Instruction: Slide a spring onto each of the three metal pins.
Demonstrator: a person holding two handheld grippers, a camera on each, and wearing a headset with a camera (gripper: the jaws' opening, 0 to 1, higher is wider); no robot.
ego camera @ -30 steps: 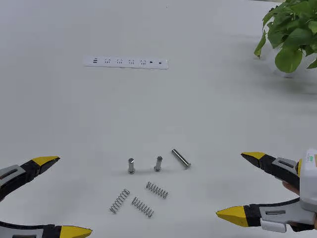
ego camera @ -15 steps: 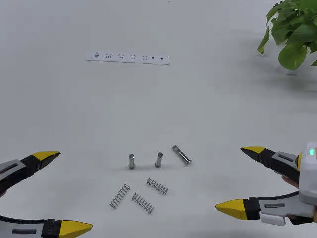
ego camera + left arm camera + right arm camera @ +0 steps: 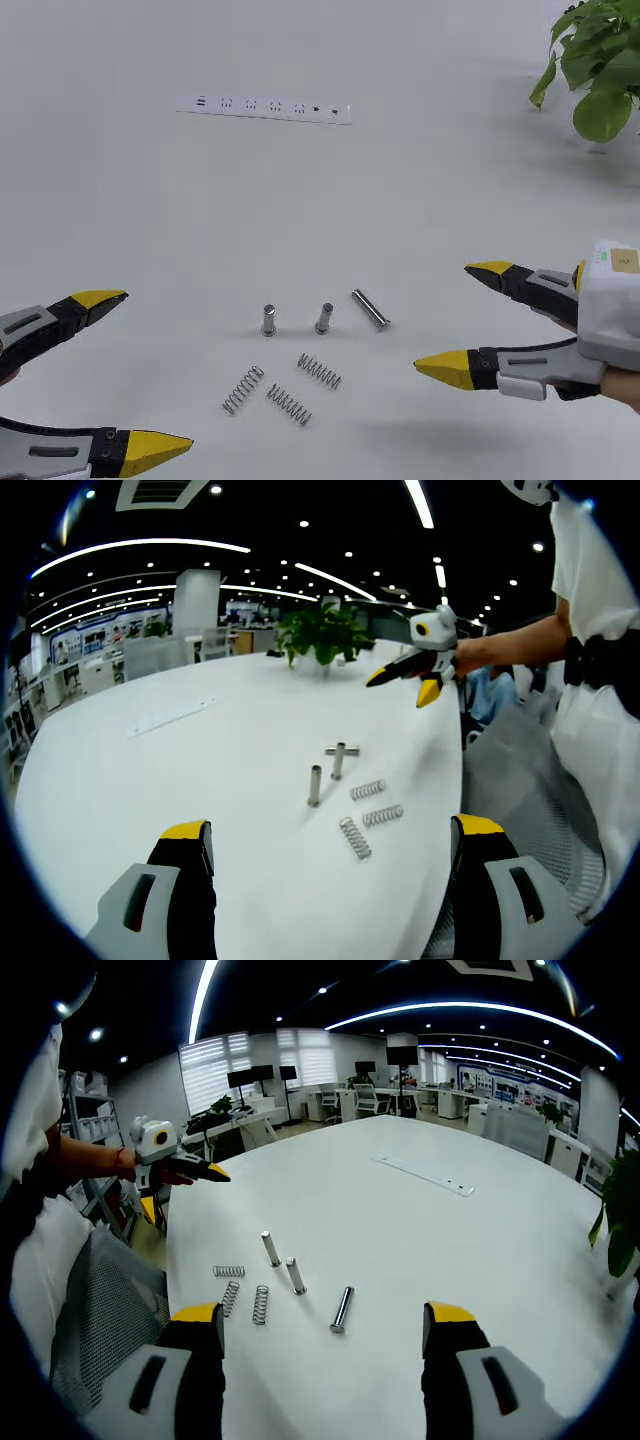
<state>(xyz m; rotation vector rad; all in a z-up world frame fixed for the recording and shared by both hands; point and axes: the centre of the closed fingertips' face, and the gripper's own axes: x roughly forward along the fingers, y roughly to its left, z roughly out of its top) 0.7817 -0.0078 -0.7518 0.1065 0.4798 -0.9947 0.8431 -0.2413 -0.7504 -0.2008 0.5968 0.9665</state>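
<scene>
Two short metal pins [image 3: 268, 320] [image 3: 324, 317] stand upright on the white table, and a longer pin [image 3: 369, 309] lies on its side to their right. Three loose springs [image 3: 242, 389] [image 3: 288, 404] [image 3: 318, 371] lie just in front of them. My left gripper [image 3: 140, 372] is open at the lower left, well clear of the parts. To the right of the lying pin my right gripper [image 3: 450, 317] is open and holds nothing. The right gripper view has the pins [image 3: 296, 1275] and springs [image 3: 231, 1298] ahead of its spread jaws. In the left gripper view the pins [image 3: 314, 786] and springs [image 3: 383, 815] lie between the jaws.
A white power strip [image 3: 265, 108] lies flat at the far side of the table. A green potted plant [image 3: 595, 70] stands at the far right. A person's body and a mesh chair [image 3: 540, 810] are at the table's near edge.
My right gripper has moved left and slightly up, closer to the lying pin. The left gripper has barely moved. Pins and springs lie as before.
</scene>
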